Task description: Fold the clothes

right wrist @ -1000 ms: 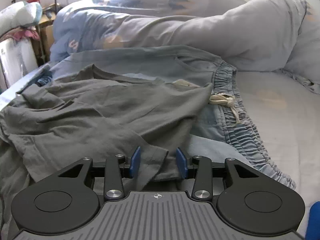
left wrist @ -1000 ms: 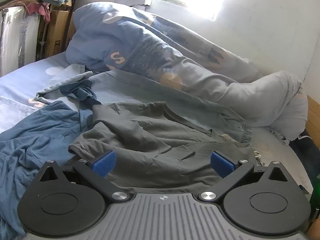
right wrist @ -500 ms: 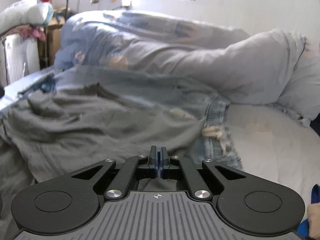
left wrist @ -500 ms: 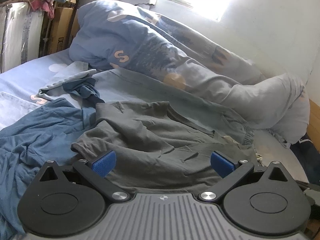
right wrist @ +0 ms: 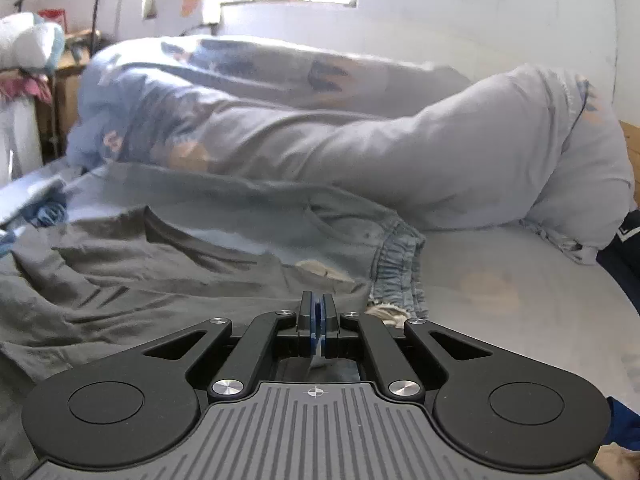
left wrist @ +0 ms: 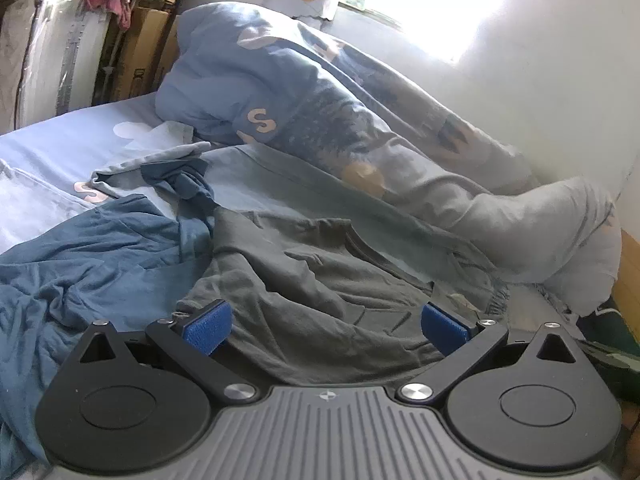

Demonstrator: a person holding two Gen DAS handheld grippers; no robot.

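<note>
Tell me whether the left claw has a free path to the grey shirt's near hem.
Probably yes. The left claw is open, with the grey shirt lying directly between its fingers and nothing on top of the near hem.

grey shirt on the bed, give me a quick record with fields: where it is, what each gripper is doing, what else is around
shirt: grey shirt lies crumpled on the bed, unfolded
left gripper: left gripper open, pads wide apart over the shirt's near edge
right gripper: right gripper shut, fingers pressed together with a bit of cloth between them, seemingly the shirt's edge
beside shirt: blue garment to its left, jeans with elastic waistband behind and partly under it
behind: bunched blue duvet along the wall
</note>
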